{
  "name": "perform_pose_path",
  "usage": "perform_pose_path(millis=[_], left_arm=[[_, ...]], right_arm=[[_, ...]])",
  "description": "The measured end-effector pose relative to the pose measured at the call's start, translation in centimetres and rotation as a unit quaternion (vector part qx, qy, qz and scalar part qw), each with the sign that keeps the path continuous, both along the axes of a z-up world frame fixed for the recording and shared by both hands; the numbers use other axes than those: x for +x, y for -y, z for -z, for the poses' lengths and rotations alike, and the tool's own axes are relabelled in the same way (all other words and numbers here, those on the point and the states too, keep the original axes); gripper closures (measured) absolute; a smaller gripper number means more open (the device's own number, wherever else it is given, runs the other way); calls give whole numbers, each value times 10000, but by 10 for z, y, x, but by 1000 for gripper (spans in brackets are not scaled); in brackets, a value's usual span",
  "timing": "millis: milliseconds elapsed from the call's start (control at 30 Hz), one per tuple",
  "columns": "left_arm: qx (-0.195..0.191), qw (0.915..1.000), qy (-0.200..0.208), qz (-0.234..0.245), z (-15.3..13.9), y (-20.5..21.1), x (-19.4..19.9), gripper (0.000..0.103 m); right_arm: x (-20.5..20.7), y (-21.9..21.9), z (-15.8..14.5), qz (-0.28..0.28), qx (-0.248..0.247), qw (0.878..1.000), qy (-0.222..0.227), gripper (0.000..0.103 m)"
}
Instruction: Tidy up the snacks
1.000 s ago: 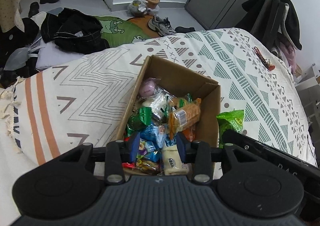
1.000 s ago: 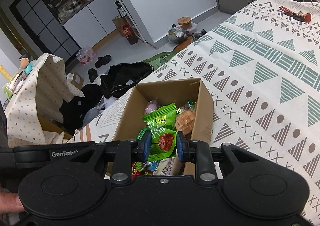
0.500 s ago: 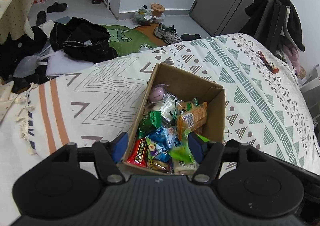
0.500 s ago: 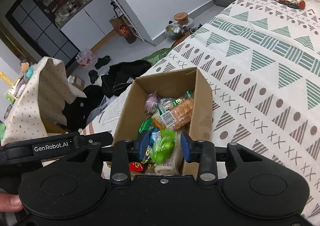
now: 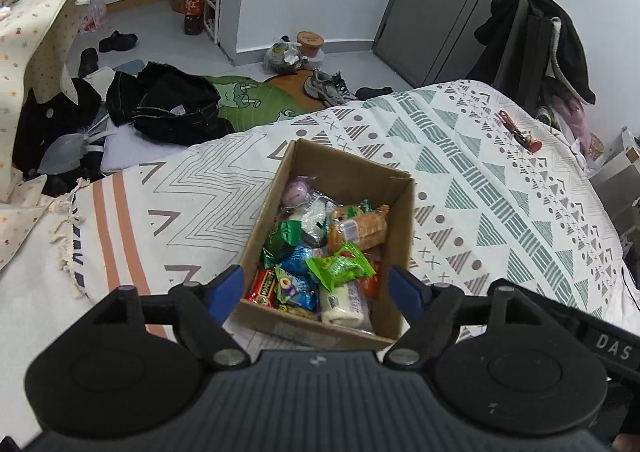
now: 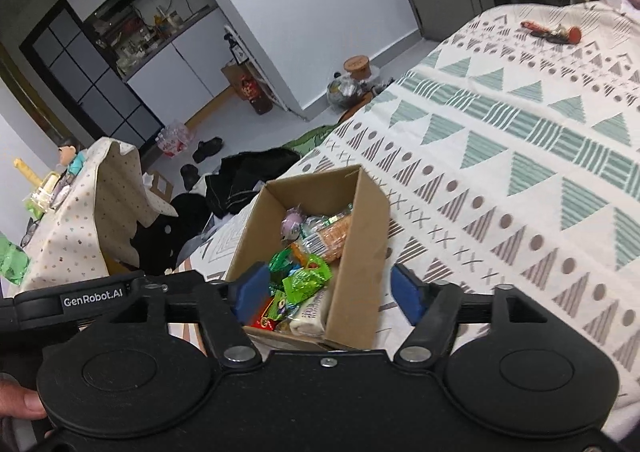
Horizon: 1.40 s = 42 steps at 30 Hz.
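Snacks filled the cardboard box (image 5: 400, 212) at frame centre on the bed. The green packet (image 5: 340, 266), held by the right gripper (image 6: 326, 292) a second earlier, lay atop the pile. Both that and the left gripper (image 5: 316, 286) were spread wide, empty; sorting looked nearly finished.

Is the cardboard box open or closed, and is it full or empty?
Open and nearly full: the cardboard box has no lid over it, and wrapped snacks cover its bottom.

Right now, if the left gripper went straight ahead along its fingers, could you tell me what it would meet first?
Probably the cardboard box of snacks: the open left gripper points at it, the green snack packet on top. Depth is unclear.
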<state>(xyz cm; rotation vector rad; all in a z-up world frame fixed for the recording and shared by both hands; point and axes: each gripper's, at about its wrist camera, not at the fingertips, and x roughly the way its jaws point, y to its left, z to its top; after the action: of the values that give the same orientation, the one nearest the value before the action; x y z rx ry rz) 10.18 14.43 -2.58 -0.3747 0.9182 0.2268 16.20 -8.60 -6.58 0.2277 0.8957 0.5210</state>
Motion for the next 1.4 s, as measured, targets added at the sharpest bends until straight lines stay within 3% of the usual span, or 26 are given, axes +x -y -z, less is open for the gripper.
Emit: perform_pose_path(millis=[200, 367, 500, 967, 1400], left_arm=[[107, 9997, 232, 64, -15, 19, -16, 12], [184, 9987, 450, 127, -26, 36, -31, 6], [254, 9980, 566, 154, -32, 46, -42, 0], [492, 9948, 824, 329, -54, 75, -77, 0], [707, 9930, 940, 117, -62, 79, -104, 0]], right_arm=[[-17, 19, -17, 63, -126, 9994, 303, 8], [-32, 36, -26, 191, -165, 9984, 504, 0], [-43, 51, -30, 308, -210, 9975, 603, 0], [-75, 90, -48, 652, -383, 9930, 912, 0], [-101, 104, -50, 423, -448, 9925, 1051, 0]])
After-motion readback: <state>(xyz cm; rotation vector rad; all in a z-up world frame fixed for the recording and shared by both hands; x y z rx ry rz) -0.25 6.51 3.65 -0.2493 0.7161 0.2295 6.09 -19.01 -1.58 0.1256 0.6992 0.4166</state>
